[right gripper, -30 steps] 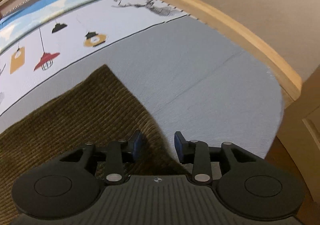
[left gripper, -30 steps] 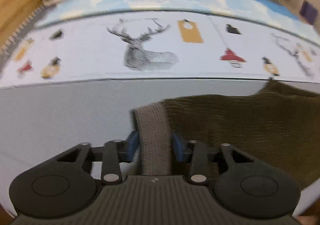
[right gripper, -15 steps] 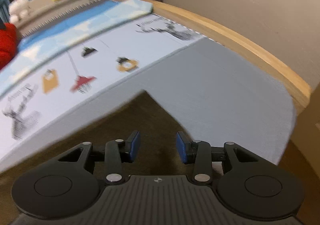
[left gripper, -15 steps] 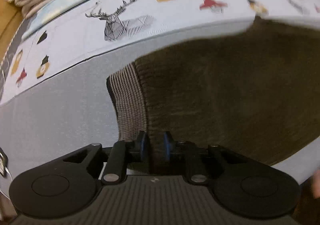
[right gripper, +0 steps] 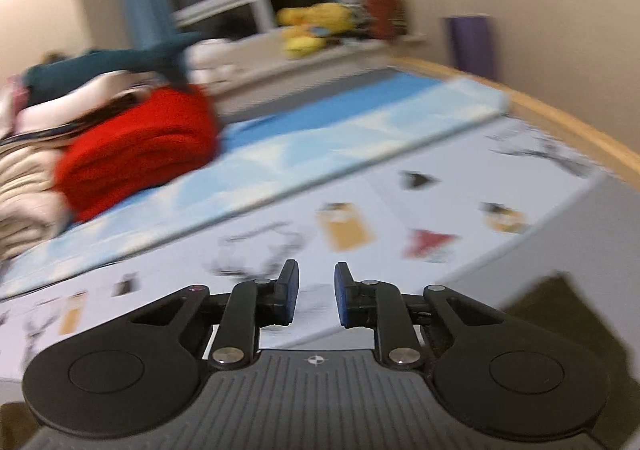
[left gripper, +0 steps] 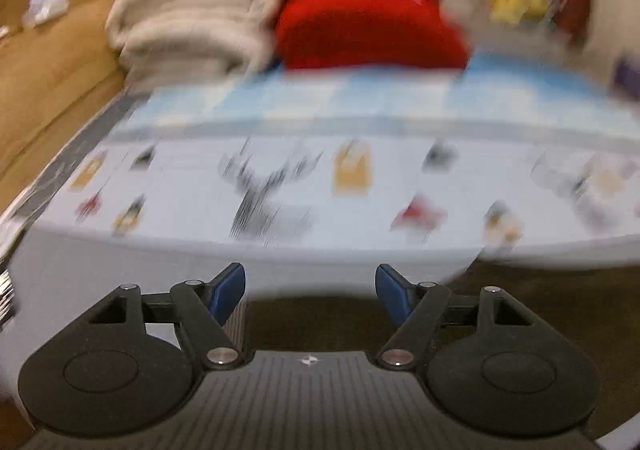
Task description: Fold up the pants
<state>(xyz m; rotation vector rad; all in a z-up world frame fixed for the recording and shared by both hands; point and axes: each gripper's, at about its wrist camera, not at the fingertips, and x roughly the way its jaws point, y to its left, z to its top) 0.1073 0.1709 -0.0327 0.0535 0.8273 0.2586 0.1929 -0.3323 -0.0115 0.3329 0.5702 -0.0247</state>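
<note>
The olive-brown corduroy pants (left gripper: 320, 322) lie flat on the grey sheet, low in the blurred left wrist view. My left gripper (left gripper: 310, 278) hovers just above their near edge. Its jaws are opening wide, and the blue pads (left gripper: 228, 290) touch no cloth. In the right wrist view a corner of the pants (right gripper: 560, 310) shows at the lower right. My right gripper (right gripper: 316, 274) is lifted over the printed cover to the left of that corner. Its jaws are closing to a narrow gap with nothing between them.
A printed bed cover (left gripper: 280, 177) with deer and lamp motifs spreads beyond the pants. A red blanket (left gripper: 368, 25) and folded beige blankets (left gripper: 188, 25) are stacked at the far end. The wooden bed frame (left gripper: 48, 61) runs along the left, and its other side (right gripper: 580, 129) along the right.
The left gripper let go of the pants' ribbed band, opened wide and lifted. The right gripper rose and swung left off the pants, and its jaws came closer together.
</note>
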